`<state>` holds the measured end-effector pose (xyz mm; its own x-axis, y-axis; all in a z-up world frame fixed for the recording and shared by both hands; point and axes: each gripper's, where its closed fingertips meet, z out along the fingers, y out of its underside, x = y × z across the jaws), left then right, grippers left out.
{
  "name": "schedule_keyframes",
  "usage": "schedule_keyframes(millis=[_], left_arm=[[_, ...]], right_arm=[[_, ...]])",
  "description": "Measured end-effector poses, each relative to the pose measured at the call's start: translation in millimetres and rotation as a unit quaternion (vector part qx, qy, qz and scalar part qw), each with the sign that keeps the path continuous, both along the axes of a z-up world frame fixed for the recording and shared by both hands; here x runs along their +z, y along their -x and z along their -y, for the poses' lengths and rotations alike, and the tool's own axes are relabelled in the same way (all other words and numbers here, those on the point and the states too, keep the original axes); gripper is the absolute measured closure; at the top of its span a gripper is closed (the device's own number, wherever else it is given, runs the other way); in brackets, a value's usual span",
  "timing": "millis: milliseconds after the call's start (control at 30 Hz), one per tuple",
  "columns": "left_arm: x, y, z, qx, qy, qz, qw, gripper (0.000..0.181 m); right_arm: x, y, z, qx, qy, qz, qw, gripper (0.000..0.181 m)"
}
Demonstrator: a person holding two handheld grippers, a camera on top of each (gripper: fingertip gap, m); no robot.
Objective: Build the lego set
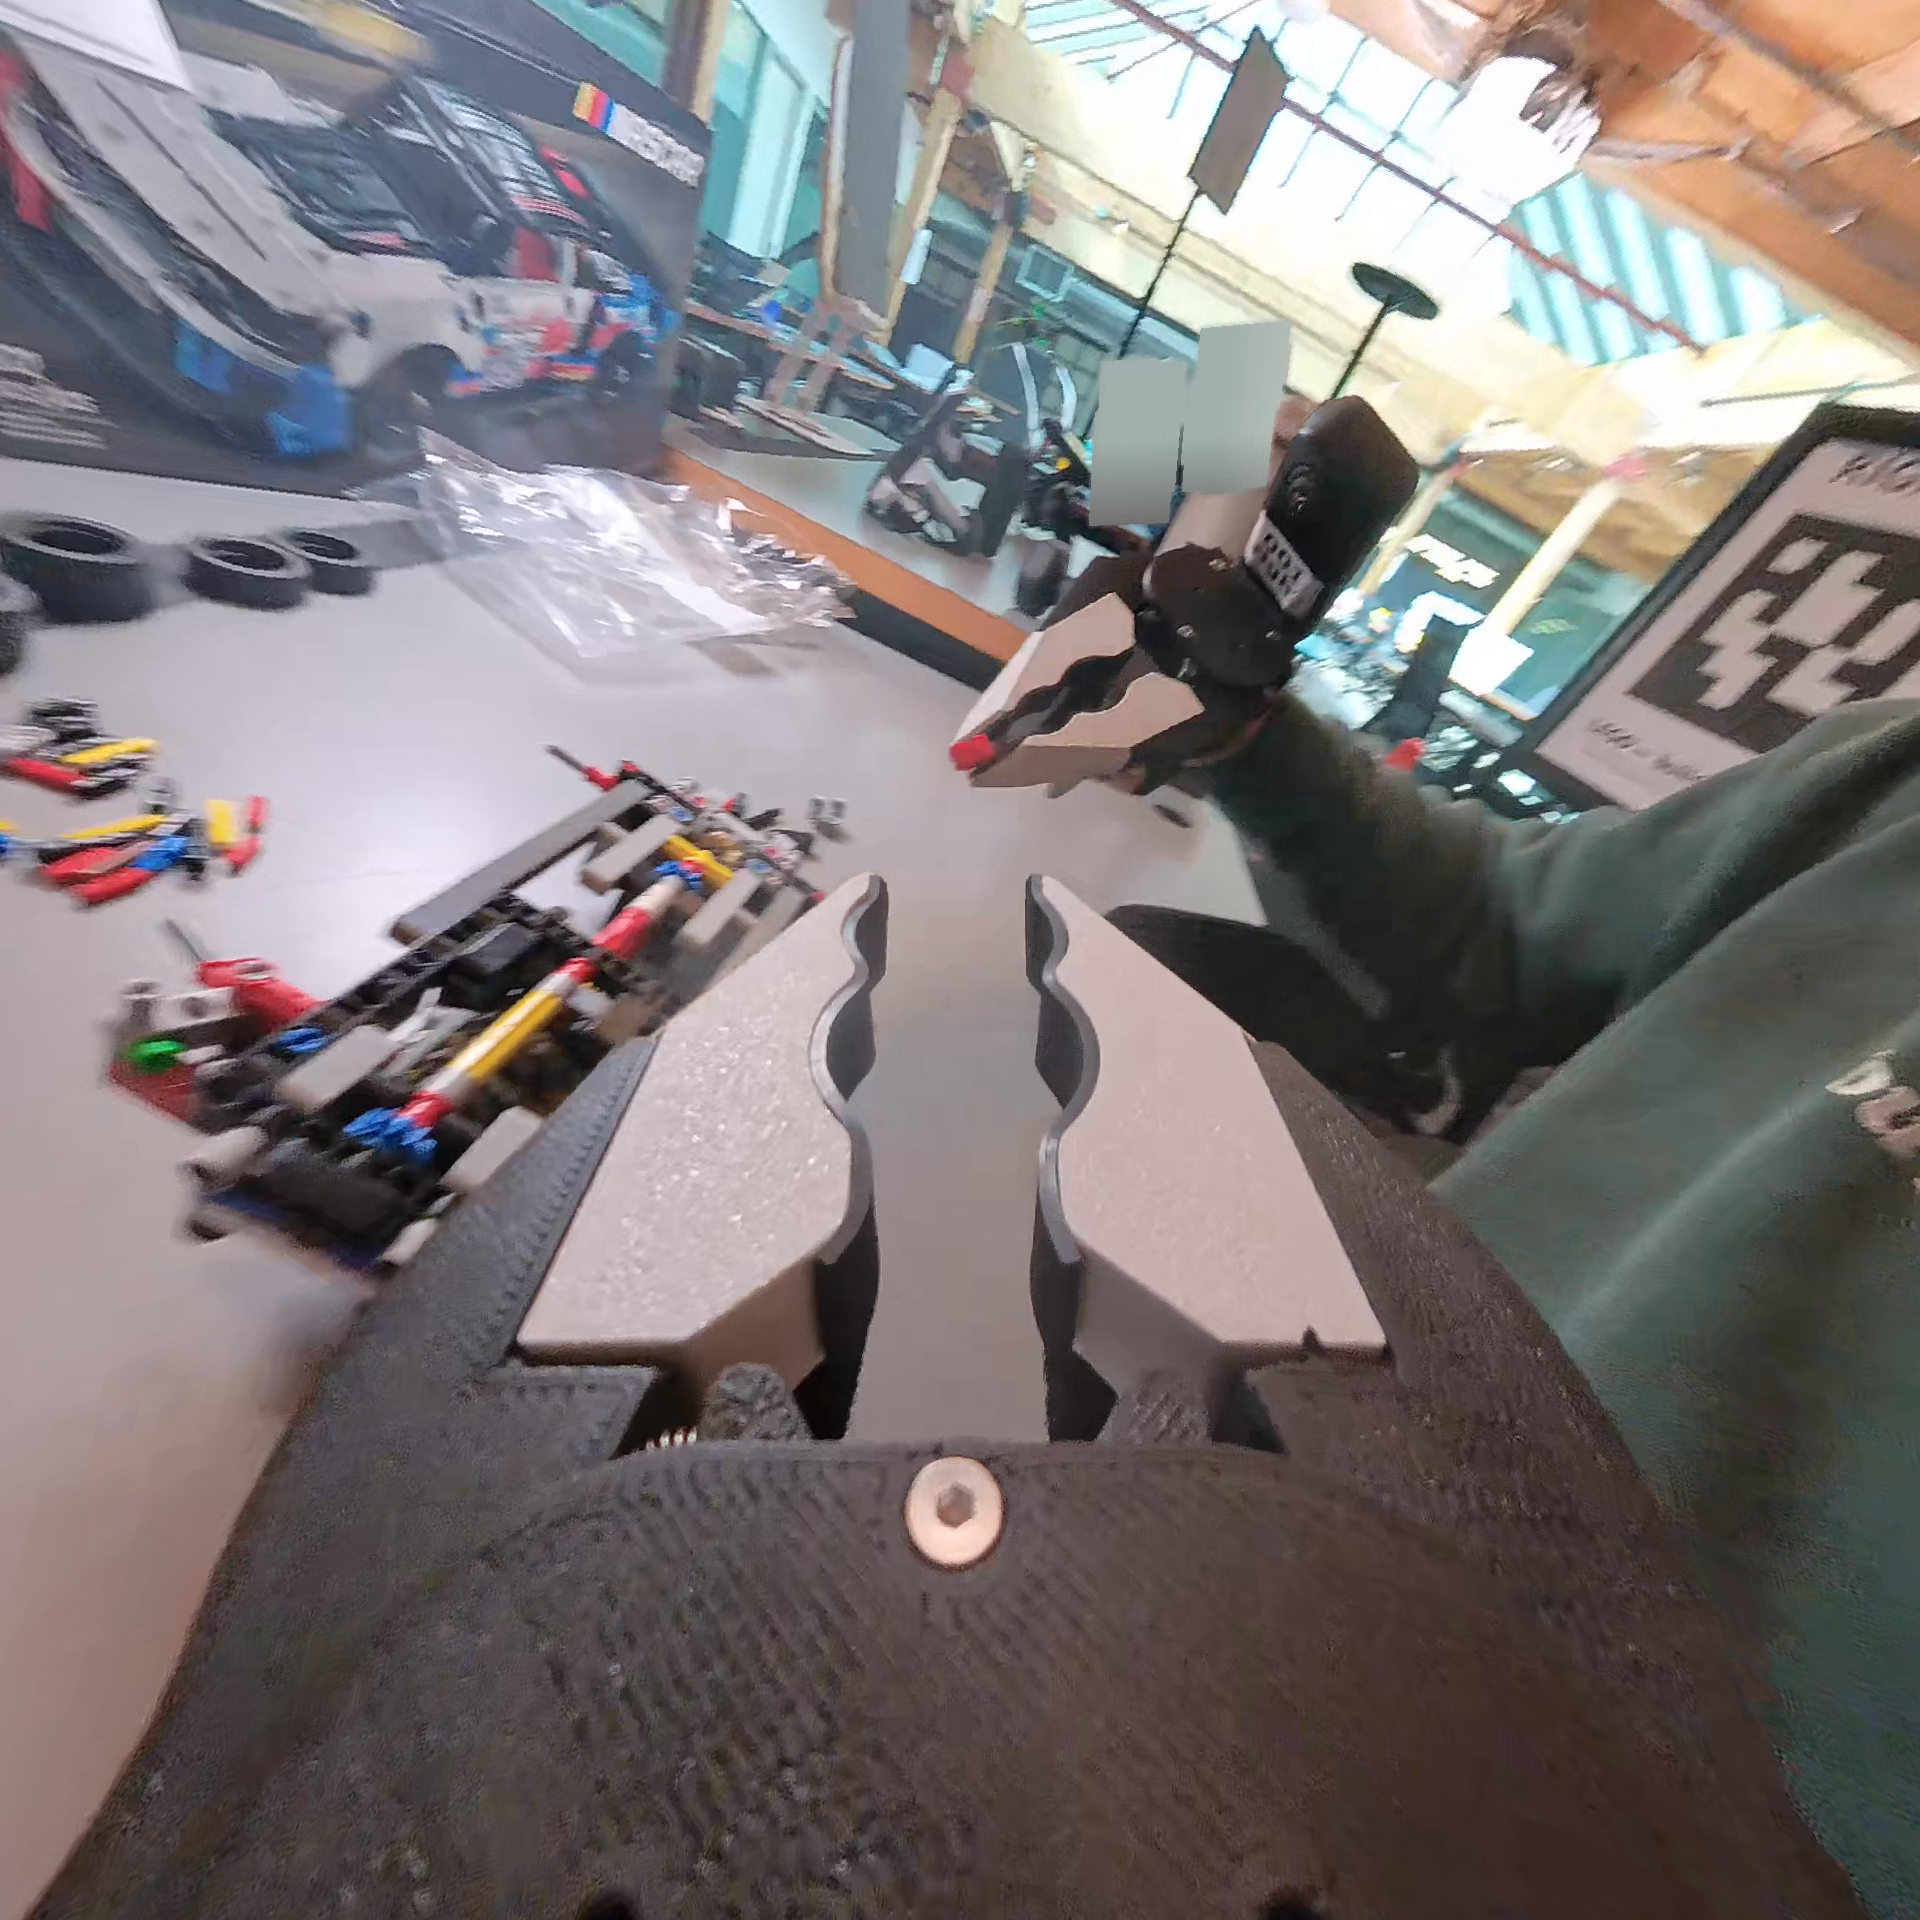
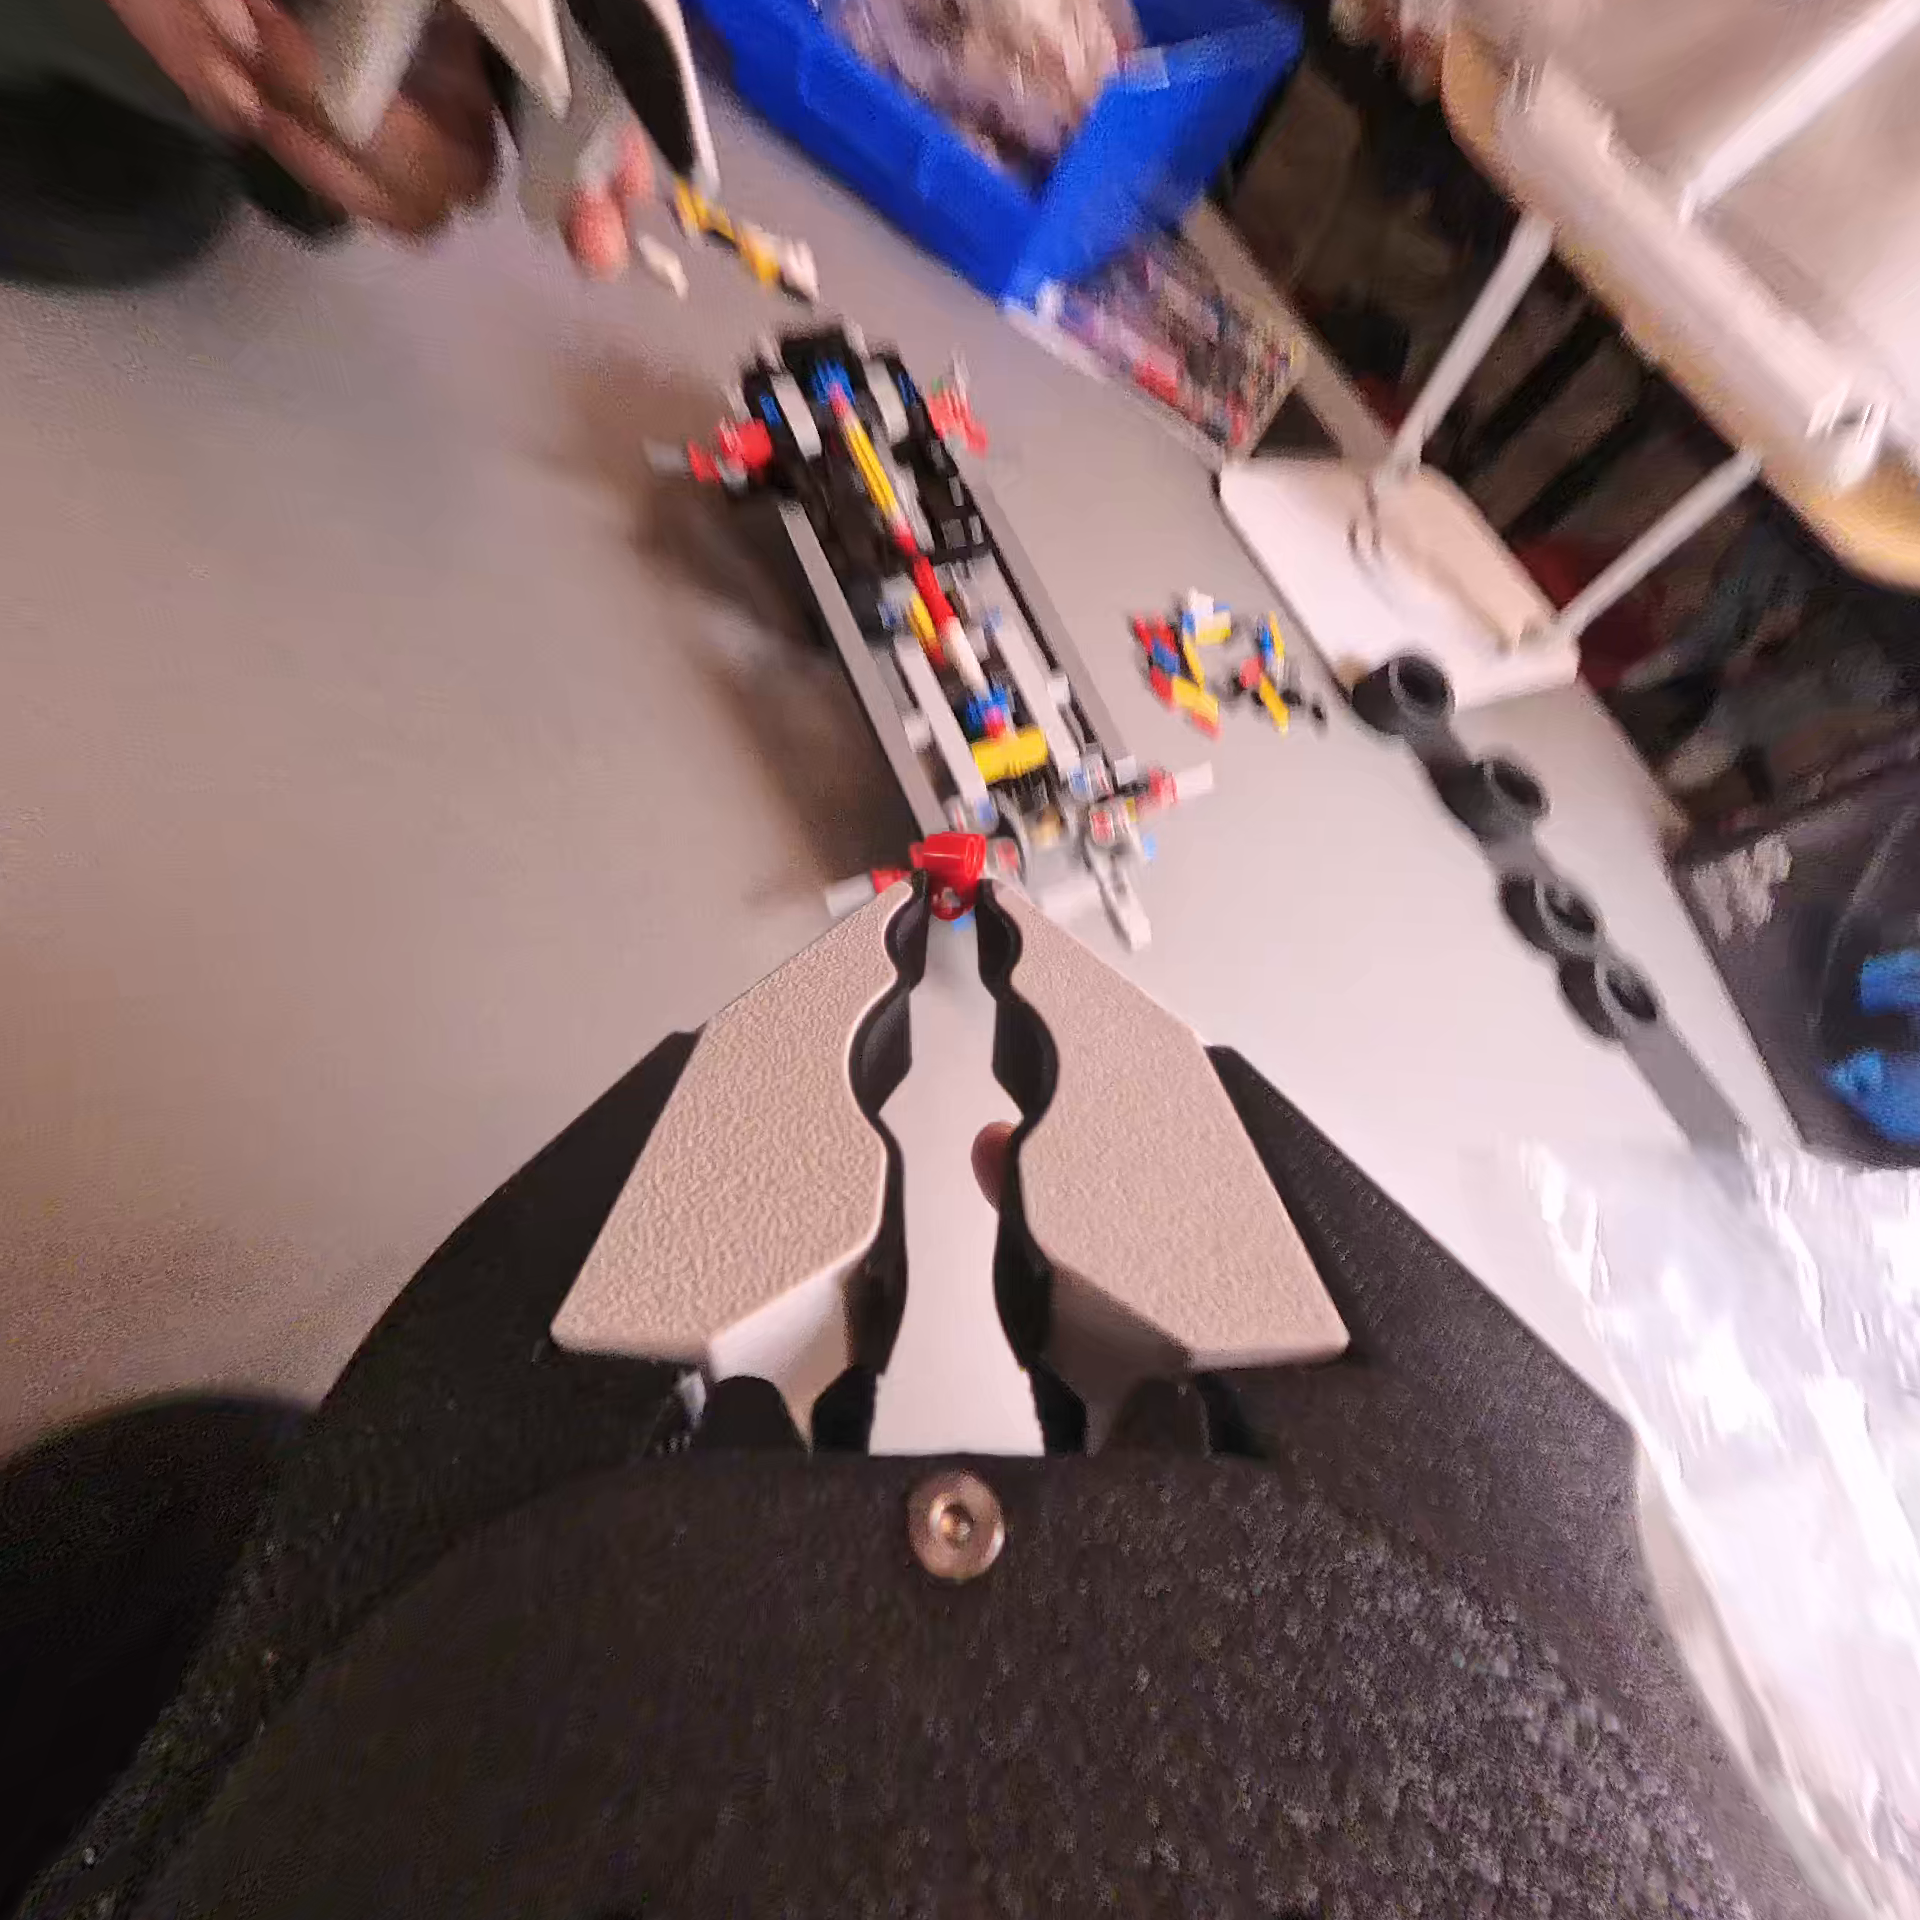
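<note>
One long car frame sits on the smooth gray table, with four black rubbery tires lined up off to the side and a little pile of loose bits (too blurry to count). The right claw pinches one small red peg at its tips, above the frame's near end. The left claw hangs open and empty, its fingers wavy-edged.

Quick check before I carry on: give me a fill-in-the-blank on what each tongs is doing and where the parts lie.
1. The right tongs pinch a small ____ piece at their tips.
2. The left tongs are open and hold ____.
3. The long chassis lies on the grey ____.
4. The row of black tyres lies ____ the chassis, not on it.

Missing words: red; nothing; table; beside
</note>
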<state>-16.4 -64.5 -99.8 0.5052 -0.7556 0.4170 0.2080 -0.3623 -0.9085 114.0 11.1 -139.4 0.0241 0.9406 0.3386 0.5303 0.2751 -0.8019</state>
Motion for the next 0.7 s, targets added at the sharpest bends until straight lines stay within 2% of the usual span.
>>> schedule_keyframes(millis=[133,267,433,700], left_arm=[[-14,26,-10,0.062,-0.03,-0.085,0.994,0.157],[-22,37,-16,0.095,-0.048,-0.134,0.985,0.156],[-37,43,-21,0.118,-0.06,-0.199,0.971,0.151],[-51,56,-29,0.139,-0.04,-0.212,0.966,0.141]], right_arm=[[-43,-48,-34,-0.052,0.028,0.098,0.993,0.176],[-73,-69,-45,-0.066,0.066,0.159,0.983,0.176],[-84,-72,-59,-0.082,0.078,0.189,0.975,0.175],[-92,-68,-69,-0.093,0.092,0.2,0.971,0.169]])
